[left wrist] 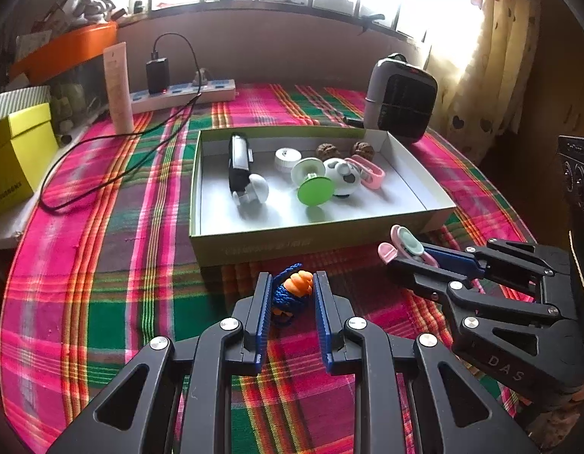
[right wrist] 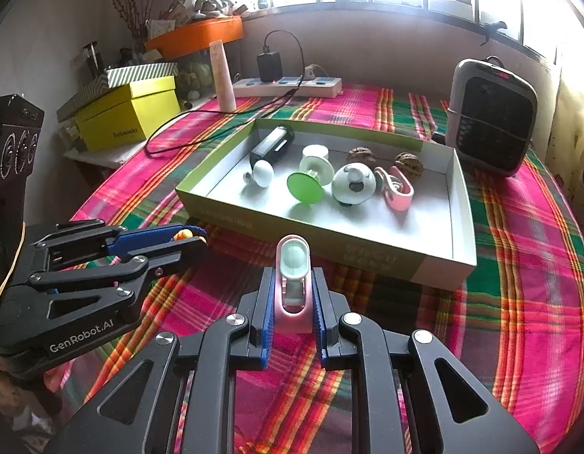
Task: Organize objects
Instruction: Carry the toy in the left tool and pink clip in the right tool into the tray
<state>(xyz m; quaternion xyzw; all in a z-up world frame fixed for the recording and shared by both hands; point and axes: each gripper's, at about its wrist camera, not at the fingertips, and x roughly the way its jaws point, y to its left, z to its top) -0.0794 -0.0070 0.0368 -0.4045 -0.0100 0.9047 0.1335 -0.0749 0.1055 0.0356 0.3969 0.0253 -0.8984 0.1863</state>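
My left gripper [left wrist: 292, 283] is shut on an orange and blue knotted charm [left wrist: 293, 292], held over the plaid cloth just in front of the shallow green box [left wrist: 250, 249]. It shows from the side in the right wrist view [right wrist: 195, 236]. My right gripper [right wrist: 293, 280] is shut on a pink clip with a pale green pad [right wrist: 293, 265], also in front of the box [right wrist: 371, 255]; it shows in the left wrist view [left wrist: 399, 249]. The box holds a black device [left wrist: 239, 162], a green disc toy [left wrist: 314, 189], a white ball [left wrist: 343, 176], a pink clip [left wrist: 369, 170] and two walnuts [left wrist: 362, 149].
A small heater [left wrist: 401, 98] stands behind the box at the right. A power strip [left wrist: 182, 92] with a black cable [left wrist: 102, 159], a cream tube [left wrist: 117, 87] and a yellow box [left wrist: 19, 155] stand at the back left. The plaid table [left wrist: 102, 265] drops off at left.
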